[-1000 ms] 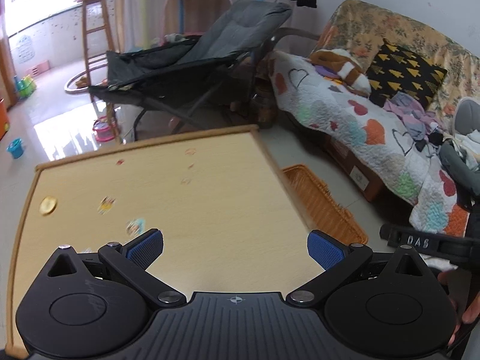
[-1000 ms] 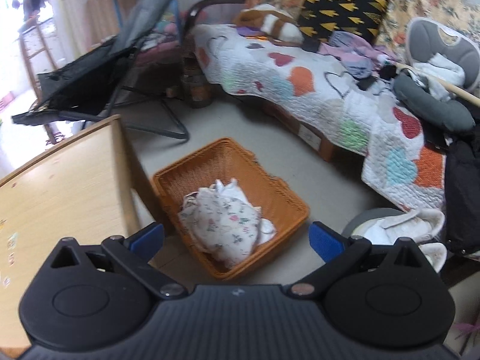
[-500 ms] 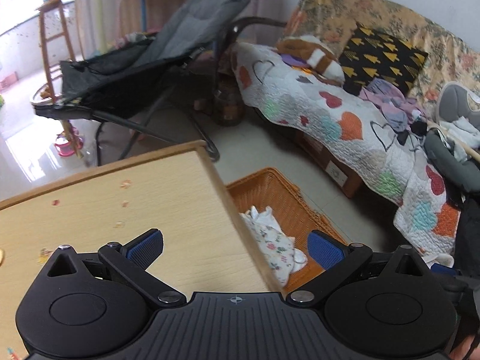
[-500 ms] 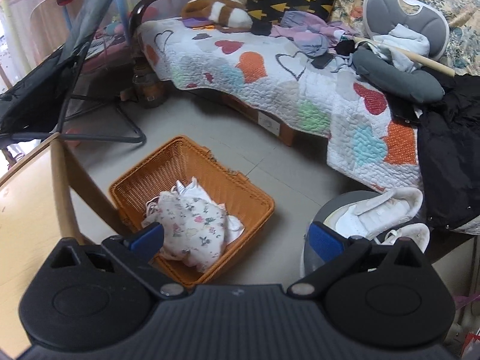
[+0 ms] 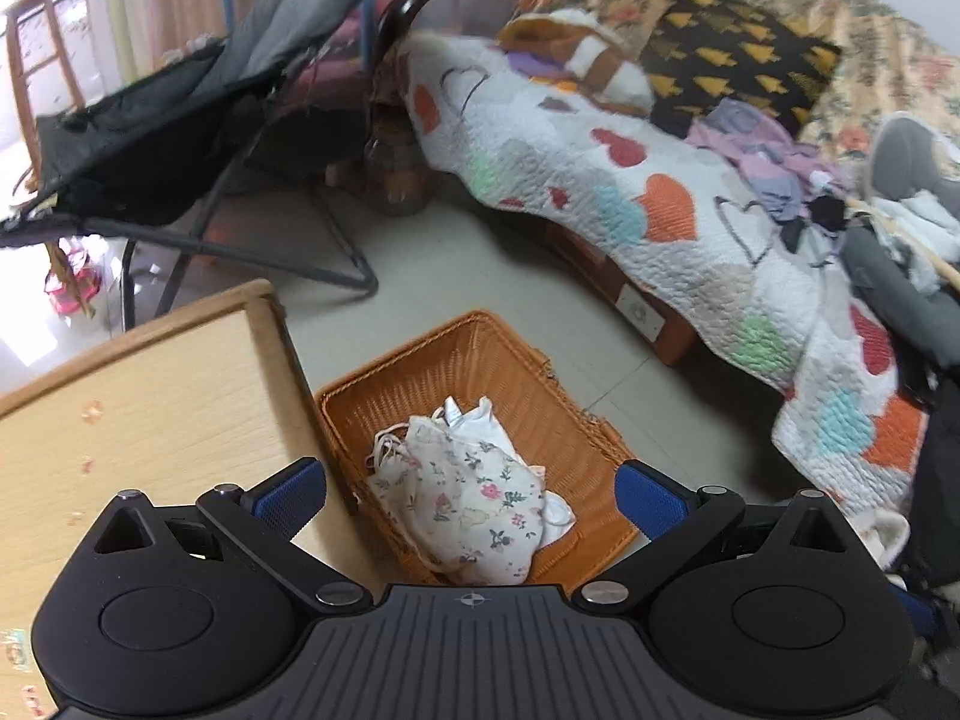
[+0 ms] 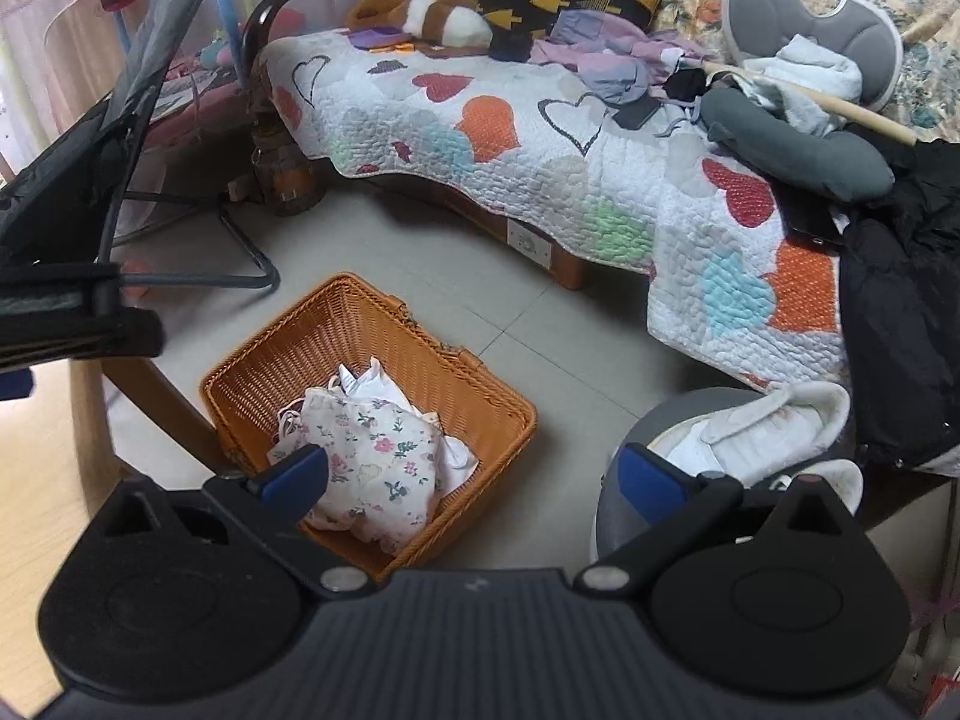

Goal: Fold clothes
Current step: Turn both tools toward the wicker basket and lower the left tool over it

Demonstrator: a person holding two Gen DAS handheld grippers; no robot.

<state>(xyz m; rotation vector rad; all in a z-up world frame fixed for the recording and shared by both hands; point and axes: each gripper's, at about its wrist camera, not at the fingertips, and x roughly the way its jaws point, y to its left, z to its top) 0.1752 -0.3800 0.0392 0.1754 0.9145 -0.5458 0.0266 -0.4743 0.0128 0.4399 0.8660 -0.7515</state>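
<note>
Crumpled in the orange wicker basket (image 5: 480, 354) on the floor, just beside the corner of the wooden counter (image 5: 150, 396): a floral-print garment (image 5: 468, 510), bunched on top of a plain white piece (image 5: 474, 420); thin white loops or straps spilling out at its left edge (image 6: 288, 420).

Left claw (image 5: 471, 495) spread wide, blue pads apart, gripping nothing, hanging above the basket; right claw (image 6: 474, 477) likewise spread wide and empty, above the basket's near rim.

Judged by the look of it: light, thin, soft cloth, quite limp; no stiffness to keep a shape once lifted; likely to sag, unfurl and drag the white piece along if the layers cling. Not fragile, not slippery against rubbery pads, though a shallow pinch on one thin layer could slide off.

Best hold, probably: a raised ridge of the floral bunch near its top, deep enough for a proper fold of fabric between the pads; loose straps better avoided, being thin and apt to stretch or snag in the wicker. Second claw useful at an opposite edge or hem, once visible, for spreading flat on the counter; seams and hems hidden in the crumple for now.
</note>
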